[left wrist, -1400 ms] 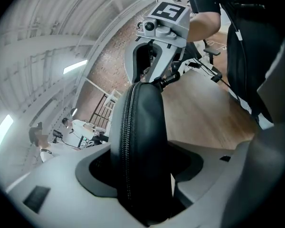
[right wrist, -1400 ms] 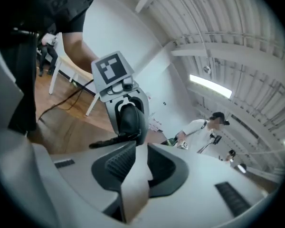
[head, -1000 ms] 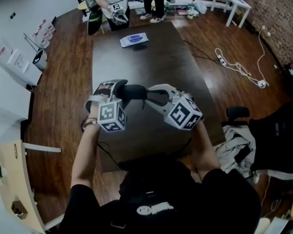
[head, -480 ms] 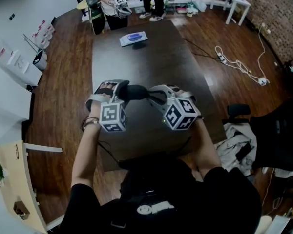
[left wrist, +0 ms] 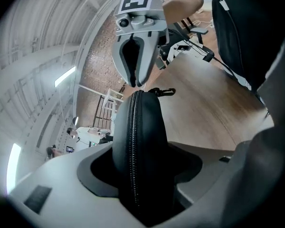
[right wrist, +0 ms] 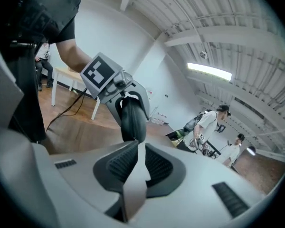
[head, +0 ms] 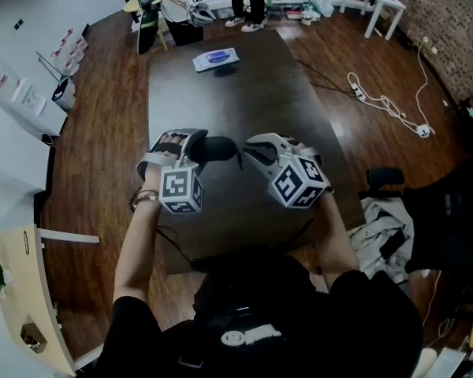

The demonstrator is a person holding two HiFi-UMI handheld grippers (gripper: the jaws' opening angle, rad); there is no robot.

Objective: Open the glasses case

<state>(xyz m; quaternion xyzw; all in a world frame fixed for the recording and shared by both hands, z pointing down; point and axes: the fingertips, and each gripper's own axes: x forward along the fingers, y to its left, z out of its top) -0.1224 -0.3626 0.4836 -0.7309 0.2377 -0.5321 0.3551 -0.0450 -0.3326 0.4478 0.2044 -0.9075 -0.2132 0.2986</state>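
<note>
1. Left tongs (head: 188, 143), just left of frame centre: clenched on the black glasses case (head: 218, 149), held over the dark surface (head: 221, 93).
2. Right tongs (head: 249, 151), right of centre: tips at the case's free end, just been closing, now almost together; nothing discernible between them.

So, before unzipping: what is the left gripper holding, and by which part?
The glasses case, clamped by one end between the fingers of the left gripper, zip seam facing its camera.
</note>
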